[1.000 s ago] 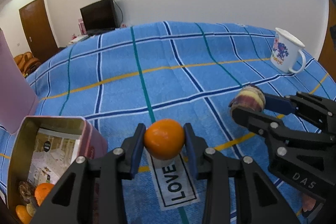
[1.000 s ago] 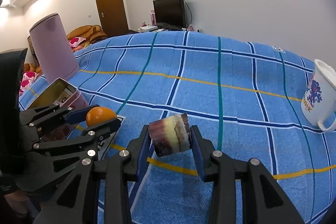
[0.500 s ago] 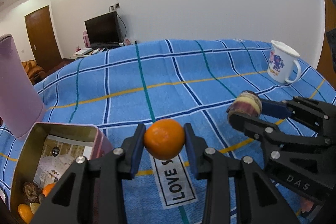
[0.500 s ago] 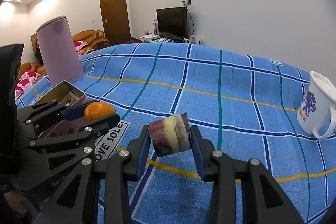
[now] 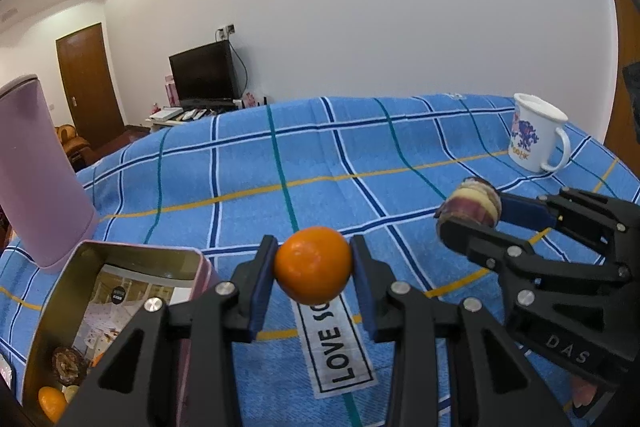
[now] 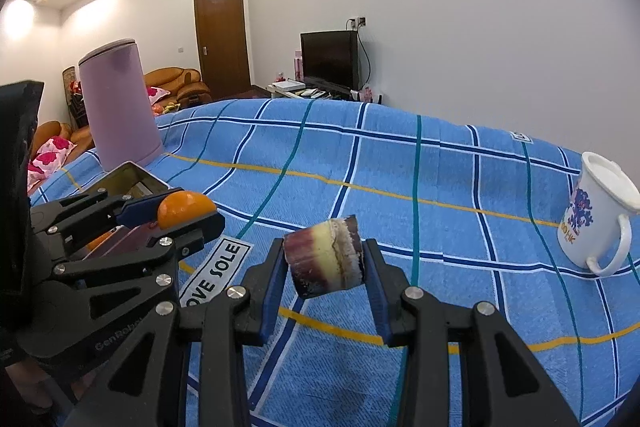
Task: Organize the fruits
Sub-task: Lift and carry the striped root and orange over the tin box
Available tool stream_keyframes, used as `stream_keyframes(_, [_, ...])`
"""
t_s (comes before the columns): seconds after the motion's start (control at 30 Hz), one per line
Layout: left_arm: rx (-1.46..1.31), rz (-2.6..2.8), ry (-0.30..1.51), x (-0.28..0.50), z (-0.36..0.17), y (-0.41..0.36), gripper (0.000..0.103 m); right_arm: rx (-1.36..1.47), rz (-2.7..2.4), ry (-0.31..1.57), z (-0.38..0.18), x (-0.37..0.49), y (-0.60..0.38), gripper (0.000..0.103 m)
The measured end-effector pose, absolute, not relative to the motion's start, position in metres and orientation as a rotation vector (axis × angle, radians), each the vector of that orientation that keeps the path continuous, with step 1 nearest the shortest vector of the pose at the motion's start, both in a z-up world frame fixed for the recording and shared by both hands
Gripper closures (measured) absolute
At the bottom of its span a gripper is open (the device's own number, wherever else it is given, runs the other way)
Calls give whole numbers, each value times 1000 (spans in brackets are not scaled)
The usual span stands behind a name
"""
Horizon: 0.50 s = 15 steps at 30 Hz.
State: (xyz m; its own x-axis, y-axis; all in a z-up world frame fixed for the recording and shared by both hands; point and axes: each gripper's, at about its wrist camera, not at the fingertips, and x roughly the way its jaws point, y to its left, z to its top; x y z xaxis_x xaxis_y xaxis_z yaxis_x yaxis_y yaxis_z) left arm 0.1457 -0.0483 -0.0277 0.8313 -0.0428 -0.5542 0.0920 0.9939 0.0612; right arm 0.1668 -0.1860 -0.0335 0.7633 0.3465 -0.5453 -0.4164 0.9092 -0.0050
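My left gripper [image 5: 313,269] is shut on an orange [image 5: 313,263] and holds it above the blue checked cloth, just right of an open pink tin [image 5: 132,251]. The tin holds another orange [image 5: 51,403] and a brown fruit [image 5: 69,366]. My right gripper [image 6: 325,267] is shut on a short purple and yellow sugarcane piece [image 6: 325,262], held in the air to the right of the left gripper. The sugarcane piece [image 5: 470,206] shows in the left wrist view; the orange [image 6: 185,211] and the tin [image 6: 132,174] show in the right wrist view.
A tall pink cylinder [image 5: 38,175] stands behind the tin on the left. A white printed mug [image 6: 596,217] stands at the far right. A white "LOVE SOLE" label [image 5: 336,343] lies on the cloth [image 5: 248,163] below the orange.
Both grippers have risen and tilted up with their fruit still held; more of the room and the pink cylinder has come into view.
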Motion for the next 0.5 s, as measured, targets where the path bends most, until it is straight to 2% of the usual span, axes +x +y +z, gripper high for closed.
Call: stream_keyframes(0.5, [71,-55,523,135,-21,-43,65,-128,418,494,-27,153,-189,63])
